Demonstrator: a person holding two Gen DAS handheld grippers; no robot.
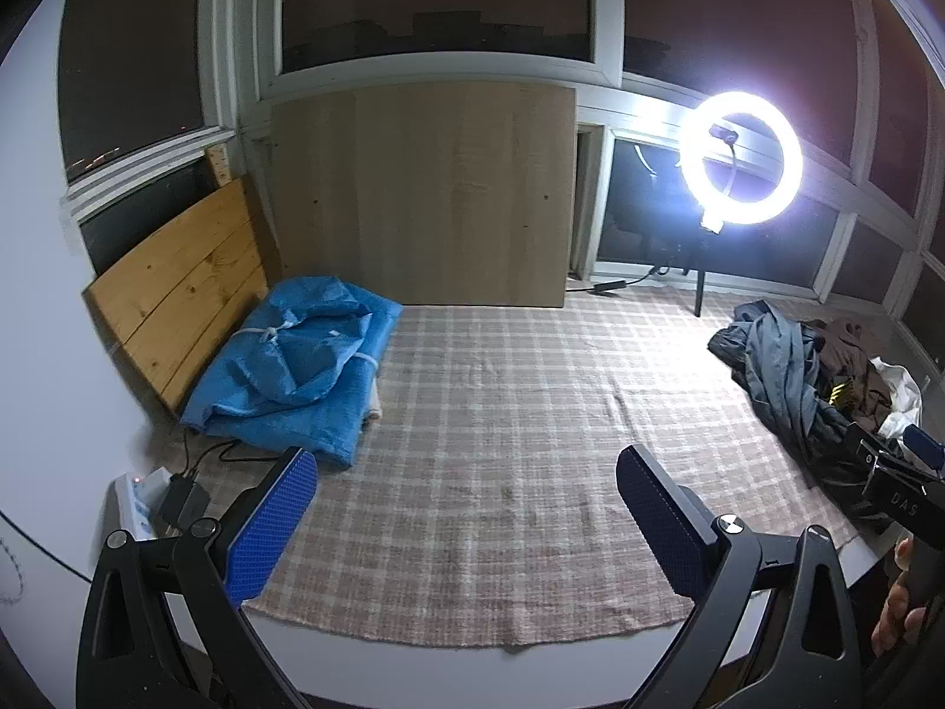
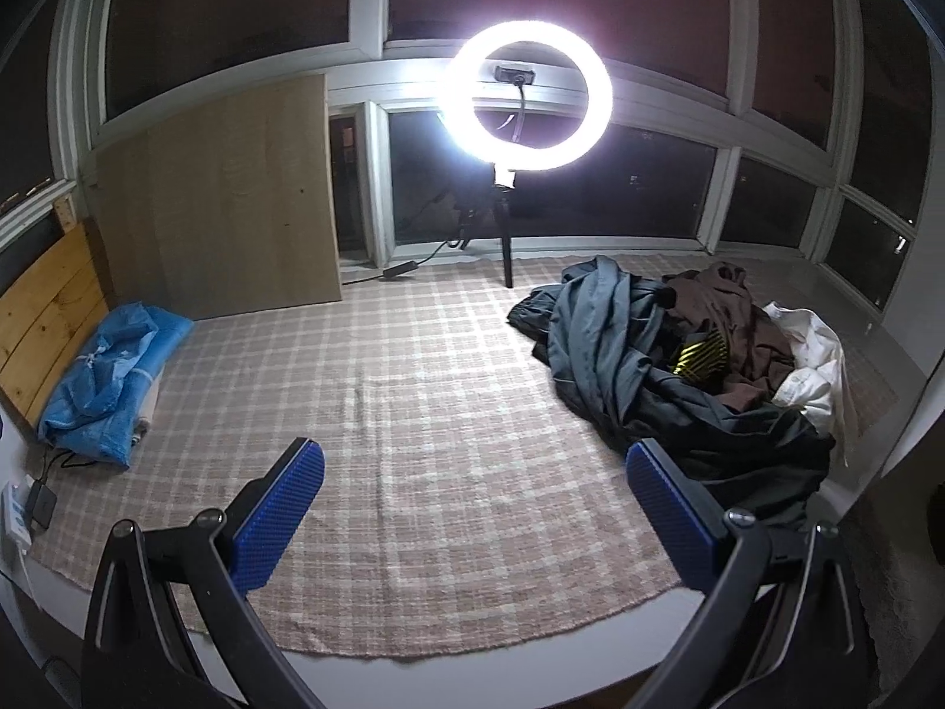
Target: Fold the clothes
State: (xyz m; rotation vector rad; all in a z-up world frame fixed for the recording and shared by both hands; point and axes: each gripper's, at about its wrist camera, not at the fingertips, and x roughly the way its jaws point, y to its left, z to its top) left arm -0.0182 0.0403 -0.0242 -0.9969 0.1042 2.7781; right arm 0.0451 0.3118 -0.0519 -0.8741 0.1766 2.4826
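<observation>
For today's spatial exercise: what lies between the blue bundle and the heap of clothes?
Only bare checked rug separates the blue bundle from the clothes heap, shown clearly in the right wrist view.

ring light (image 2: 533,96), blue bag (image 1: 301,354), plaid rug (image 1: 502,413)

Woven checked cloth rug (image 2: 449,413), matt wood board (image 1: 425,195), crinkly blue plastic bag (image 1: 295,354), soft cloth clothes pile (image 2: 679,366)

Wide bare stretch of plaid rug (image 2: 449,413) down the middle; clothes pile (image 2: 679,366) crowds the right, blue bundle (image 1: 295,366) the left
</observation>
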